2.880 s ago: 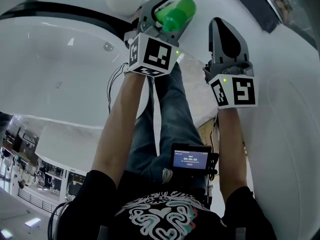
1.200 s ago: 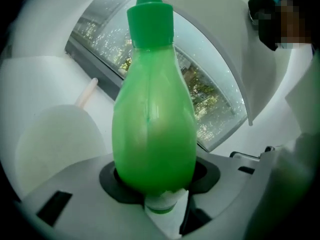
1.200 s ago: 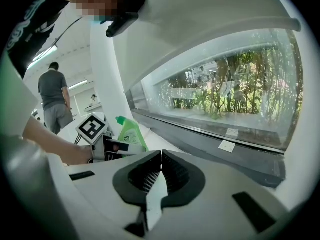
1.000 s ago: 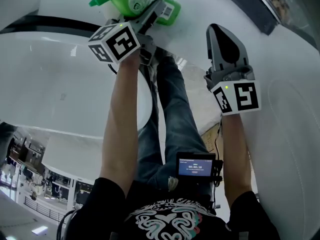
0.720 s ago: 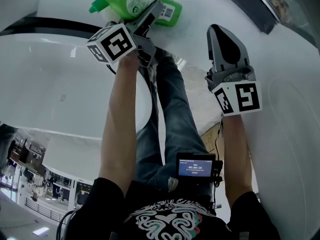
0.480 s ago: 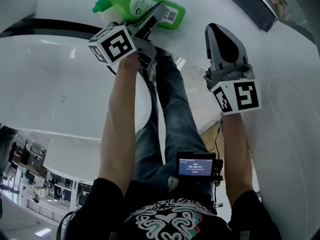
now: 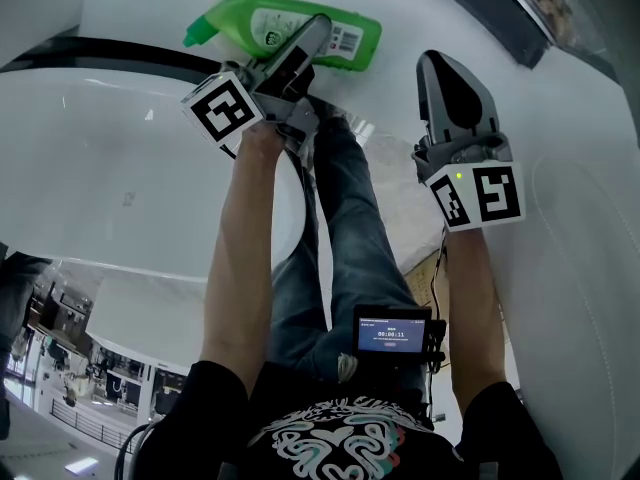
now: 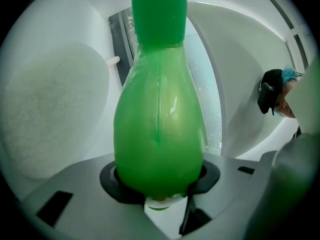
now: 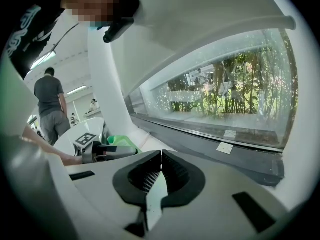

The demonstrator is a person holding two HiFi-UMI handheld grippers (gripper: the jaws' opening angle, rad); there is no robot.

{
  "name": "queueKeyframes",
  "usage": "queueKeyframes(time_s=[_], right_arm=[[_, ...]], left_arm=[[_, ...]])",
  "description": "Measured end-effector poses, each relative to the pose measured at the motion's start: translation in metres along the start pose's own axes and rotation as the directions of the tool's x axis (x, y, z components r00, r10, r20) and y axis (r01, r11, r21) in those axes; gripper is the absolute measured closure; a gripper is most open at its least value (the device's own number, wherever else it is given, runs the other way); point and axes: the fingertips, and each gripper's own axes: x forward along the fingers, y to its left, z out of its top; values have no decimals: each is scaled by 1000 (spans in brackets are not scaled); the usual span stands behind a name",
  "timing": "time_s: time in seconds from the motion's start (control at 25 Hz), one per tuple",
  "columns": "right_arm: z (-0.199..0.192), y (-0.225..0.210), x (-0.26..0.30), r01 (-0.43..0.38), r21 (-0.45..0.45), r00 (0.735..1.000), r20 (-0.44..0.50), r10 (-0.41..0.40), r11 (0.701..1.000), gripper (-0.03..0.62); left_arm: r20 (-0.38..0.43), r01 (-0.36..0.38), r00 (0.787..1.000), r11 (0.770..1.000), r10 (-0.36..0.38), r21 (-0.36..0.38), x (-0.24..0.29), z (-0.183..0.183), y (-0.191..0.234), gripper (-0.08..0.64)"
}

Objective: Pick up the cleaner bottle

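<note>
The green cleaner bottle (image 7: 262, 23) hangs on its side in the air at the top of the head view, cap to the left and barcode label to the right. My left gripper (image 7: 312, 38) is shut on its body. In the left gripper view the bottle (image 8: 159, 124) fills the middle, cap (image 8: 159, 9) upward, and both pads of the left gripper (image 8: 160, 178) press its sides. My right gripper (image 7: 441, 74) hovers to the right, apart from the bottle, jaws together and empty. The right gripper view shows those jaws (image 9: 160, 158) closed, with the bottle (image 9: 120, 141) far left.
A large white tub (image 7: 130, 168) with a dark rim curves below and left of the left gripper. A white curved wall (image 7: 580, 268) lies under the right gripper. A long window (image 9: 225, 104) runs ahead of it. A person (image 9: 50, 109) stands at the far left.
The left gripper has rolled and lifted with the bottle, which shifted slightly right in the head view. Earlier still the bottle pointed end-on. The right gripper has stayed put.
</note>
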Motion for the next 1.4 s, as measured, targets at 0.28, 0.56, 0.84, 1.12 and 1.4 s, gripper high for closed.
queueKeyframes(time_s=[0.28,0.56,0.84,1.12,1.4], right_arm=[[8,12,-4,-10,-7,1000,20,10,1000,565],[19,16,-6,-15,-18,999,35,16,1000,565],[28,27,-25,-17,-19,998,55,18,1000,565],[-15,-17,20,-14,-18,996,84,16,1000,565],[15,-17,13,8,-13,993,115,-6,1000,565]], left_arm=[[3,25,1000,999,-25,22,-10,2,-25,360],[11,41,999,999,-41,30,-18,5,-43,360],[17,77,997,996,-77,50,-37,6,-73,360],[-12,85,996,994,-84,64,0,-3,-15,360],[-14,84,996,996,-84,6,-3,3,-42,360]])
